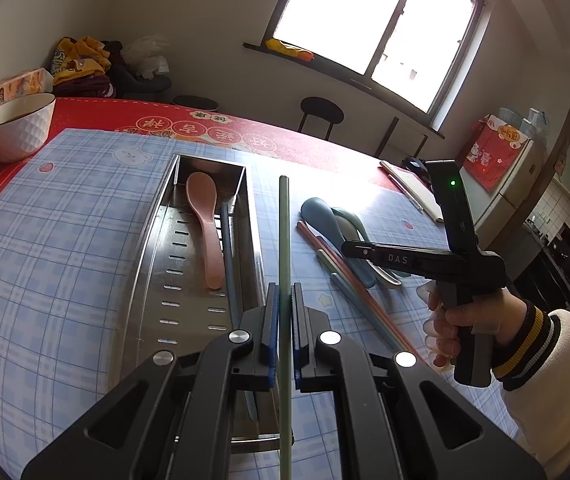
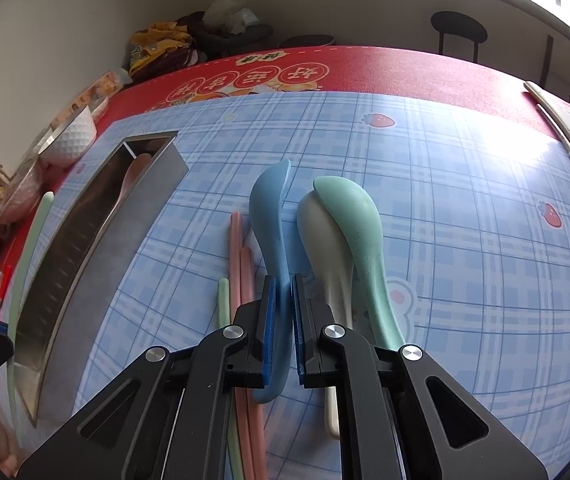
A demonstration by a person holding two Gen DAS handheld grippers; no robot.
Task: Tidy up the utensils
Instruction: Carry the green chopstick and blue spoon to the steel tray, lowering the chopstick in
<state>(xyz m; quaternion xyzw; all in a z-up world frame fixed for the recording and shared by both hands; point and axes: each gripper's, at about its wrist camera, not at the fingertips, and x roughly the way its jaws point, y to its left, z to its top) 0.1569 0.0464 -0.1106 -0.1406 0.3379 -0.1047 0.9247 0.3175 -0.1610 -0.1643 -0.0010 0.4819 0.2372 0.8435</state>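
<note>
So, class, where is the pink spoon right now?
In the left wrist view, the pink spoon lies inside the steel tray, beside a blue chopstick.

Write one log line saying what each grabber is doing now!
left gripper: shut on green chopstick beside metal tray | right gripper: shut on blue spoon | pink spoon: in tray

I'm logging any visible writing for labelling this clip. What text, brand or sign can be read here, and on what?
"DAS": white letters on the black finger of the right gripper, seen from the left wrist.
Red tablecloth: Chinese characters in round medallions, upside down, not legible to me.
Red bag: characters too small to read.
Tissue box: print blurred.
</note>
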